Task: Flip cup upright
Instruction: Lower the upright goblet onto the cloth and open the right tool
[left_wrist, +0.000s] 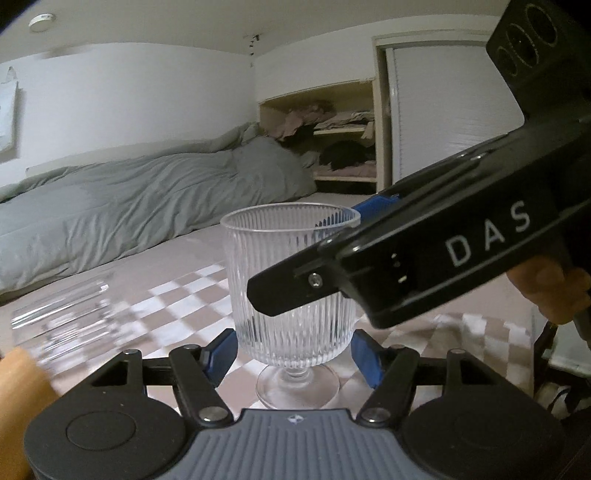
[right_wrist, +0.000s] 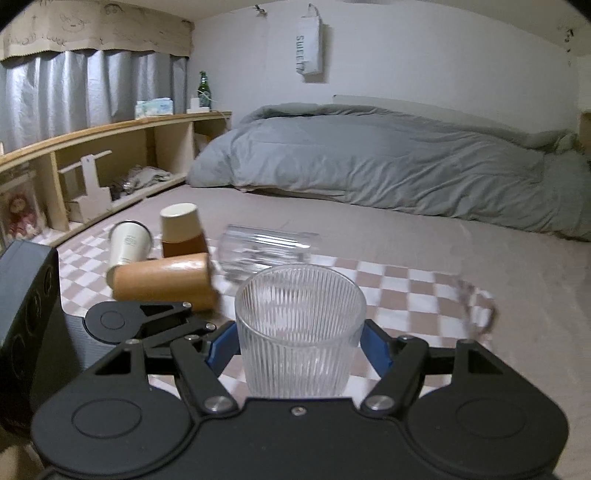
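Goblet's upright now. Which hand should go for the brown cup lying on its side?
Left. In the right wrist view the left hand-held gripper sits right beside the brown cup, while the right hand-held gripper straddles the goblet, farther away.

I see a dim room under flat, cool indoor light, with a ceiling lamp (left_wrist: 41, 22) near my left view's top corner and only soft shadows. Fisheye bends the walls and blackens the corners. The ribbed glass (left_wrist: 290, 291) stays sharp, while the lying glass (right_wrist: 264, 251) and checkered mat (right_wrist: 388, 295) smear with motion blur.
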